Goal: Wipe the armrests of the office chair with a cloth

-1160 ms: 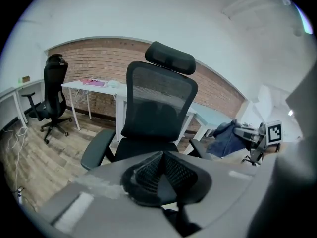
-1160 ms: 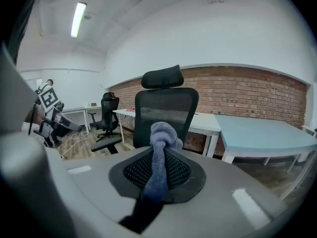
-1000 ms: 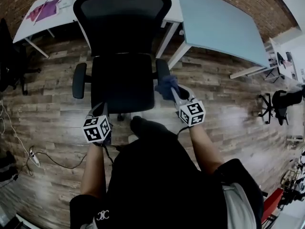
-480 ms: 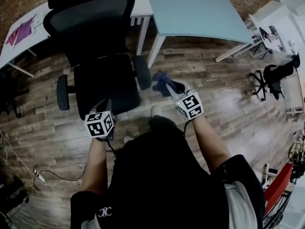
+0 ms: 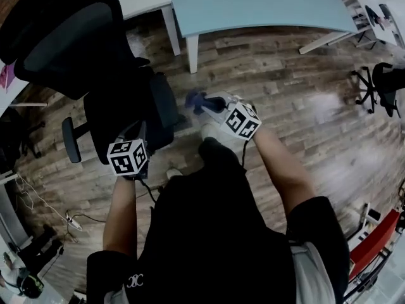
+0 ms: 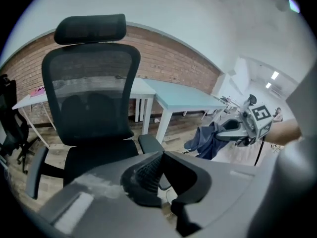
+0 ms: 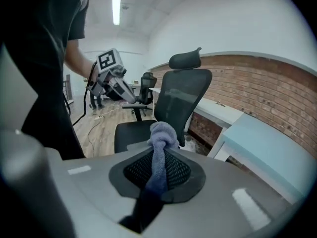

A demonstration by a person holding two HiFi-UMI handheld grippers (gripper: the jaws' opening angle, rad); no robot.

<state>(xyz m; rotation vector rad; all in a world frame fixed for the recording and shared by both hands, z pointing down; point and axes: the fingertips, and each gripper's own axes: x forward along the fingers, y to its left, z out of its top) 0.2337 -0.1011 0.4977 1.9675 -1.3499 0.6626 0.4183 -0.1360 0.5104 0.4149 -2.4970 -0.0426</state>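
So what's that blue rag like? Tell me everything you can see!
The cloth is blue-grey and looks soft and fuzzy, like a small towel. The right gripper has its jaws shut on it. A bunched lump sticks out past the jaws, and the rest hangs below in loose folds. It is held up in the air beside the office chair, apart from it, and seems to touch only the gripper.

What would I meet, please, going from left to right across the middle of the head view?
Outer armrest, left gripper, inner armrest, blue cloth, right gripper, second office chair.
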